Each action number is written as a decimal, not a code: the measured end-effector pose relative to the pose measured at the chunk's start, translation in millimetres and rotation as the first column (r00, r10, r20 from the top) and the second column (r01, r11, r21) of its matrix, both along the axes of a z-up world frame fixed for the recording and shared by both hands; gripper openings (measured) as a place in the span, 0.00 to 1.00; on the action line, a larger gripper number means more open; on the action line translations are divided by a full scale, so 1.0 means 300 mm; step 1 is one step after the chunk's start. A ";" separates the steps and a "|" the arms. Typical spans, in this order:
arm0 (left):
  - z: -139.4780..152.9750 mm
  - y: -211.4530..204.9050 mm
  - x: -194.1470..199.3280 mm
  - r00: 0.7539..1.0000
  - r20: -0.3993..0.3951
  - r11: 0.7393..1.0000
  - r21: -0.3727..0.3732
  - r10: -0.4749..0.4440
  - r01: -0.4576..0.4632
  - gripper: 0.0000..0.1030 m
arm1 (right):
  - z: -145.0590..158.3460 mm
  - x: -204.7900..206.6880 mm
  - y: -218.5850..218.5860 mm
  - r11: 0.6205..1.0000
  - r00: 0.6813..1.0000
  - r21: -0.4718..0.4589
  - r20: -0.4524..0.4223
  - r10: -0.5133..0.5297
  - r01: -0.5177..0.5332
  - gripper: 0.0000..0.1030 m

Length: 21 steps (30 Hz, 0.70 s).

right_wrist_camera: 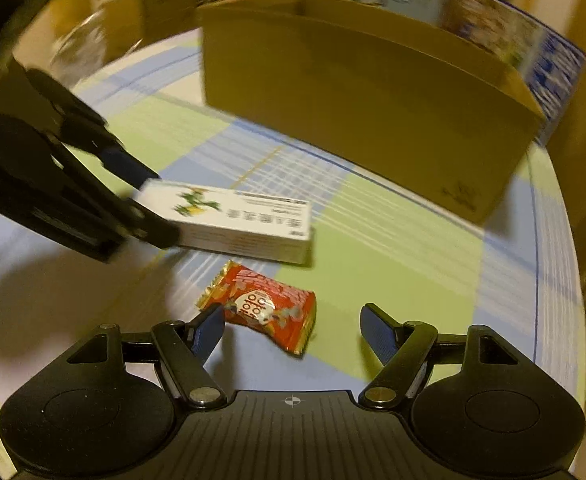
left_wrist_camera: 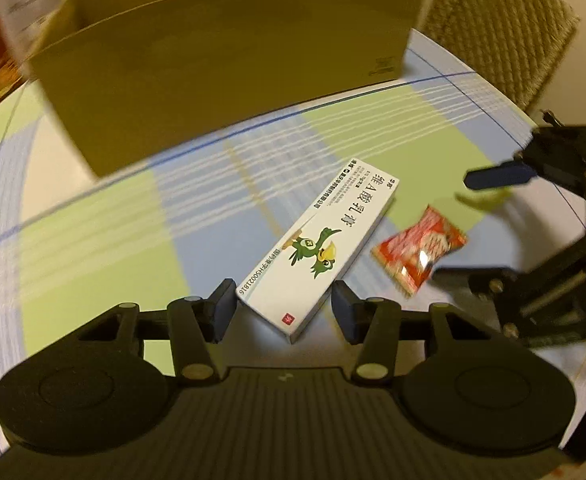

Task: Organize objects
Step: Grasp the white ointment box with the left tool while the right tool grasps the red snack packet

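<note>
Plaid tablecloth (left_wrist_camera: 93, 240): L claw (left_wrist_camera: 283, 306) straddles white box (left_wrist_camera: 317, 256) unclenched, R claw (right_wrist_camera: 291, 330) spread low by candy (right_wrist_camera: 269, 310).

Two low, close wrist views, shared white carton (left_wrist_camera: 317, 252) and cardboard box (right_wrist_camera: 357, 92).

black claws (left_wrist_camera: 283, 310), blue finger pads (right_wrist_camera: 377, 332)

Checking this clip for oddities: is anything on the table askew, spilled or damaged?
Nothing spilled or damaged. The white box lies diagonally on the checked tablecloth, its near end between the left tool fingers. A crinkled red snack packet lies loose beside it. The cardboard box stands upright.
</note>
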<state>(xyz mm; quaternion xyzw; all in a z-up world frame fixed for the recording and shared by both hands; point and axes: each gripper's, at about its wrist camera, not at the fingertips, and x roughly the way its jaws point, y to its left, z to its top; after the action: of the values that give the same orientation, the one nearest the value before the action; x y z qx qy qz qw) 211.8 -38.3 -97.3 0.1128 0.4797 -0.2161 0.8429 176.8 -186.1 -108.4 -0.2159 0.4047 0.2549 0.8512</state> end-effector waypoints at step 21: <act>0.019 0.003 -0.025 0.996 0.075 0.998 -0.007 -0.054 0.055 0.47 | -0.004 -0.001 -0.030 0.967 0.978 0.177 -0.137 -0.158 0.182 0.27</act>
<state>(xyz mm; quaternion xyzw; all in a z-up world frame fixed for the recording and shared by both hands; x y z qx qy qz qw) 204.4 -37.4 -91.6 0.1301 0.4439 -0.2367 0.8544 176.6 -195.2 -109.7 -0.0829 0.4472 0.2308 0.8602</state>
